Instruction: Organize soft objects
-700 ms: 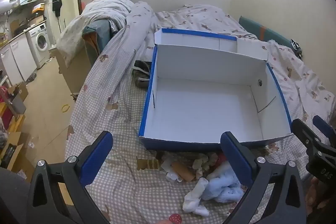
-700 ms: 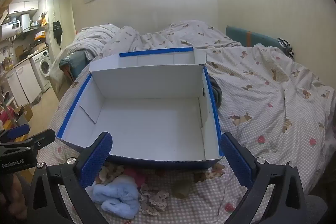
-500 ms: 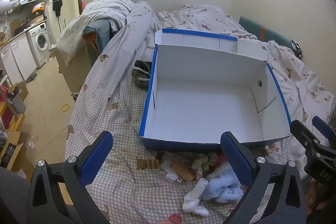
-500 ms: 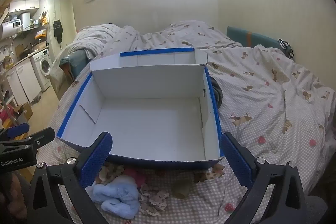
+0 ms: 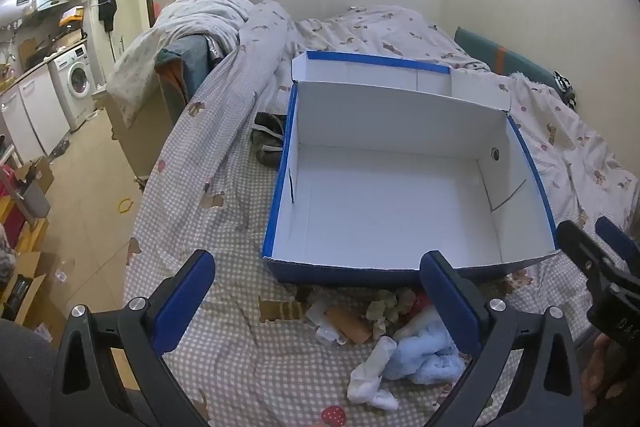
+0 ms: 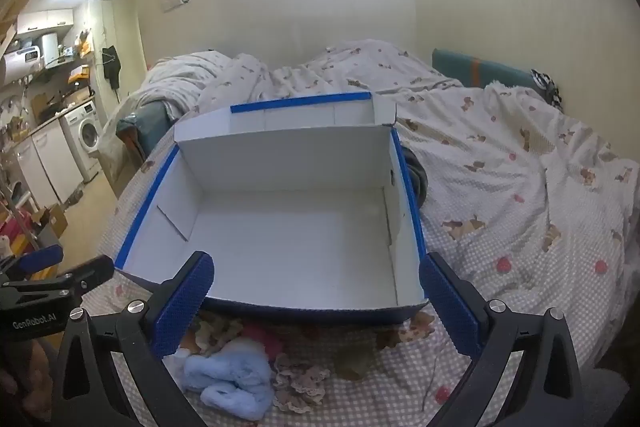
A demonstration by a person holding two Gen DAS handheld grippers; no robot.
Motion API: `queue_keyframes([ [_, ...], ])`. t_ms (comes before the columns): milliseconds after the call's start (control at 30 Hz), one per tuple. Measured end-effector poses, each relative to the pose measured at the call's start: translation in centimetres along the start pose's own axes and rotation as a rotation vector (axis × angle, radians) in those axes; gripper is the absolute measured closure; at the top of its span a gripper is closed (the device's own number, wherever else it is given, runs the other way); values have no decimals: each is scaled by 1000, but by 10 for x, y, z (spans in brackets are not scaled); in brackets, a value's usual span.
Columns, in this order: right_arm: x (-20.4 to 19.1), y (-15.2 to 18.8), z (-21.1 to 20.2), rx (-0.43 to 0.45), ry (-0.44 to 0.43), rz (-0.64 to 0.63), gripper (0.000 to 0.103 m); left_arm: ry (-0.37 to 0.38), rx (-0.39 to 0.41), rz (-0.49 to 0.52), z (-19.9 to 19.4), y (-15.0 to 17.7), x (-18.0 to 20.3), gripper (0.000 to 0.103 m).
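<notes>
Hovering over the near end of the bed [image 5: 224,227], both claws are spread wide with nothing between their blue pads. Left claw [image 5: 316,301] points toward the near wall of the box [image 5: 384,211]; right claw [image 6: 316,307] points at the same wall from the other side.

Box: white inside, blue outside and along the rim, lid flap folded up at the far side. It sits on the checked bedspread [image 6: 520,227]. Interior shows only white cardboard.

Soft objects: a small heap lies on the bedspread just in front of the box's near wall, outside it.
- light blue fluffy cloth [image 5: 424,355], seen between the left claw's pads toward the right one; in the right wrist view it lies low, near the left pad [image 6: 232,375].
- white sock [image 5: 372,375], touching the blue cloth on its left.
- red item [image 6: 264,339], partly under the blue cloth, close to the box wall.
- beige lacy piece [image 6: 300,379], just right of the blue cloth.
- tan and pale crumpled pieces [image 5: 384,307], against the box front; exact kind unclear.

A dark garment [image 5: 268,143] lies on the bed beside the box's left wall. A washing machine [image 5: 78,83] stands in the background at left.
</notes>
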State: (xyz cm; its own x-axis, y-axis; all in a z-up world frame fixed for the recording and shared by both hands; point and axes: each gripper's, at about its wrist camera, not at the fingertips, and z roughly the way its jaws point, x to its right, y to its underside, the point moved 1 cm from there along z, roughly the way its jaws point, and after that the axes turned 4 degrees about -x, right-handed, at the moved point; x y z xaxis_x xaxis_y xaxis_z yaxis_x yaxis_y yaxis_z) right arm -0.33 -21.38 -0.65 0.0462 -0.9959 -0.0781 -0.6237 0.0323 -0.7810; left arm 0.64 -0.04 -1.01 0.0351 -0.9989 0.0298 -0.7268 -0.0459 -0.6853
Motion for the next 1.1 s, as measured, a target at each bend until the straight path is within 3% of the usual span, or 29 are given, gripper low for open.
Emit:
queue_keyframes([
  [1100,-2,0,3,-19,5,2,0,-2,12,-16,-5,-4,2,1],
])
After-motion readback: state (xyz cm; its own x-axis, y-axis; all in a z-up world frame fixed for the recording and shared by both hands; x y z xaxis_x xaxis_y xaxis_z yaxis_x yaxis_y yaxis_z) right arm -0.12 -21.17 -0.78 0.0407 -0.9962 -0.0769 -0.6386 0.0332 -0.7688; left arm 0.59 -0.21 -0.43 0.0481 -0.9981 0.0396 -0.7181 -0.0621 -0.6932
